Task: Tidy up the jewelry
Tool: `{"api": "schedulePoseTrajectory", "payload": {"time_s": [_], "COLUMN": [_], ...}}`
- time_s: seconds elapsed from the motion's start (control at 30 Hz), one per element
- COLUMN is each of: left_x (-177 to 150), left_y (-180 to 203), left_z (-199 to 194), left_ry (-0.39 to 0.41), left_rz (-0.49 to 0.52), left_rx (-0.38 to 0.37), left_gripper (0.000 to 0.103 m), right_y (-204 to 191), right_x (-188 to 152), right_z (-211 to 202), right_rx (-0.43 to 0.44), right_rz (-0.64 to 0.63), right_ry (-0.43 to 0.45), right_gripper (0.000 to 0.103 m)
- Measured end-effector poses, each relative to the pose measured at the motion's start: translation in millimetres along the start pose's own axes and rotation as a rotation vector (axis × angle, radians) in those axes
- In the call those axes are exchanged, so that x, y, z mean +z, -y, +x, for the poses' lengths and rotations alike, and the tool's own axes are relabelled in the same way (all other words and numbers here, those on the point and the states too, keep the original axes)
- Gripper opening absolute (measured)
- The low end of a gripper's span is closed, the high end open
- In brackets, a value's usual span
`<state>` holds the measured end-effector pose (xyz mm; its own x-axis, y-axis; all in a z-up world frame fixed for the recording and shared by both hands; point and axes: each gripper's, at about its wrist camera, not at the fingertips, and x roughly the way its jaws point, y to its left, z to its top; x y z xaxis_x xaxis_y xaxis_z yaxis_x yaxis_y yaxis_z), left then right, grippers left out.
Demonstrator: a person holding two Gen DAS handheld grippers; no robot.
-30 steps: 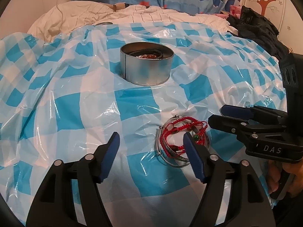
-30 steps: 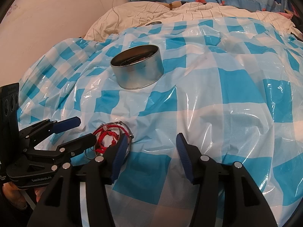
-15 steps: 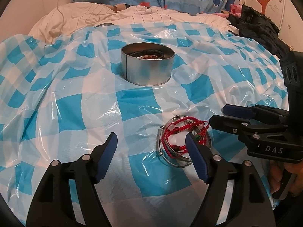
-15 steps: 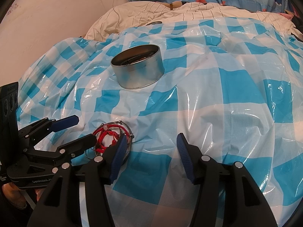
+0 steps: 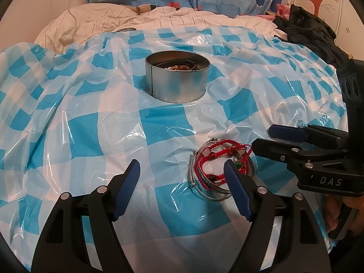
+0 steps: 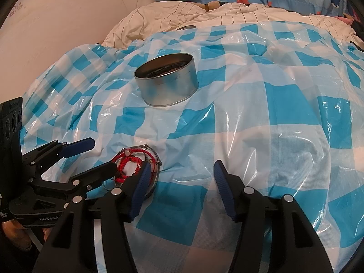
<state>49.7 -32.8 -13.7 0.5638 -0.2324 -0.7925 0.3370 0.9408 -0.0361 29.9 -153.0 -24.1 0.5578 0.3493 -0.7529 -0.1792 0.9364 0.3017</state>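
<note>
Two grippers hovering low over checked plastic sheet [image 5: 79, 136], left gripper [image 5: 182, 179] and right gripper [image 6: 180, 183] both spread wide, gripping nothing. Lying between them: tangle of red cord bracelets [image 5: 218, 157] over silver bangles [image 5: 204, 188], right beside left gripper's right finger. Sitting well beyond: one round metal tin [image 5: 177, 79], some beads already inside. Risking snagged cords dragging whole pile (slippery, crinkled sheet underneath), or bangles slipping free mid-lift. Counting: one tin, one pile, bracelet number unclear.

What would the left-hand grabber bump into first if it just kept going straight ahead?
Probably the checked blue-and-white plastic sheet; farther along that line stands the round silver metal tin. The red cord bracelets lie right of its open fingers.
</note>
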Motion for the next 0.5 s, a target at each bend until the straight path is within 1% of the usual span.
{"api": "schedulePoseTrajectory", "payload": {"time_s": [0.33,0.43,0.5], "left_x": [-1.4,-1.9,-2.1], "left_y": [0.7,1.4,-0.6], "left_z": [0.4,-0.2,-1.4], "left_ry": [0.001,0.010,0.027], "left_rz": [0.016,0.020,0.008], "left_rx": [0.024,0.061,0.114], "left_gripper": [0.075,0.075,0.075], "right_y": [-0.7,-2.1,-2.8], "right_x": [0.0,-0.2,-0.3], "right_z": [-0.2,-0.4,-0.8], "right_rx": [-0.002,-0.010,-0.021], "right_rz": [-0.004,-0.011,-0.018], "right_ry": [0.000,0.003,0.007], "right_gripper": [0.058,0.061,0.062]}}
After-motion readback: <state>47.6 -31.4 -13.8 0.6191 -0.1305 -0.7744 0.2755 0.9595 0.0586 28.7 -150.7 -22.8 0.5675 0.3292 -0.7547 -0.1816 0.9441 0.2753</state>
